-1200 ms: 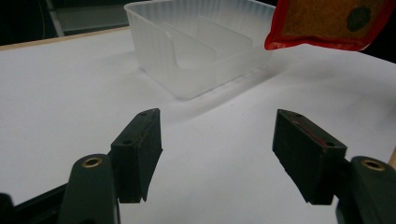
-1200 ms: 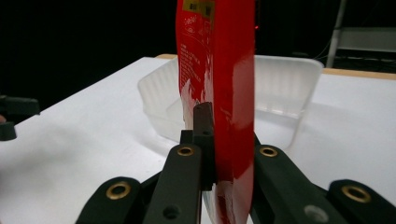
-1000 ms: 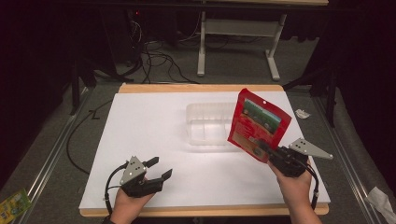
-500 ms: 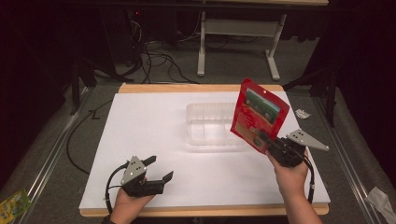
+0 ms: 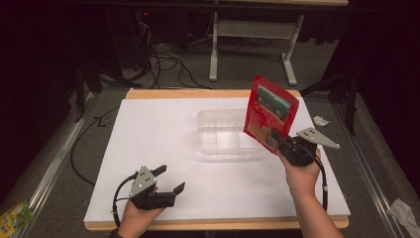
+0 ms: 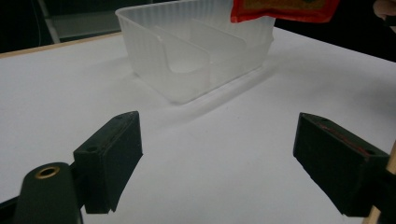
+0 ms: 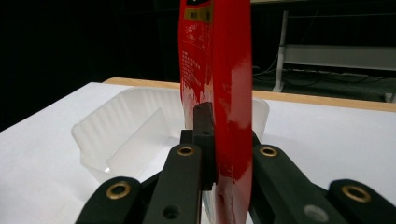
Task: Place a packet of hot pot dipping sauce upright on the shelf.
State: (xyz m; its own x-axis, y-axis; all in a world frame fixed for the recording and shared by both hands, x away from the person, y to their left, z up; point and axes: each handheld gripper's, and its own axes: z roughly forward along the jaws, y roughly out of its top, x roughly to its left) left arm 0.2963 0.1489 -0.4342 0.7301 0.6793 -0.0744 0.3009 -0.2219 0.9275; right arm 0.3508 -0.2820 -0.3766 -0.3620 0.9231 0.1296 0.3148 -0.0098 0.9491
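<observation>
- While the left gripper (image 5: 166, 181) rests low over the near-left part of the white table (image 5: 148, 129), its jaws stand wide apart with nothing between them; the left gripper view shows bare white surface in the gap.
- A hand (image 5: 136, 218) holds it from the near edge, and its cable loops just to its left.
- At the right, the right gripper (image 5: 273, 140) is raised off the table, its jaws clenched on the lower edge of a red pouch (image 5: 270, 111).
- That pouch stands nearly upright, tilted a little to the right at the top, with a green panel on its upper face in the high view.
- From the right gripper view the pouch (image 7: 224, 84) is seen edge-on, pinched between the two black jaws, with white print on its left face.
- A clear tray (image 5: 213, 121) sits near the middle of the table, just left of the pouch and partly behind it in the high view; dividers split it into compartments (image 6: 187, 51).
- In the left gripper view the pouch's lower edge (image 6: 285, 11) hangs above the tray's far-right side.
- Whether pouch and tray touch, I cannot tell.
- Off the table's right edge lies a small white scrap (image 5: 321, 120) on the grey floor.
</observation>
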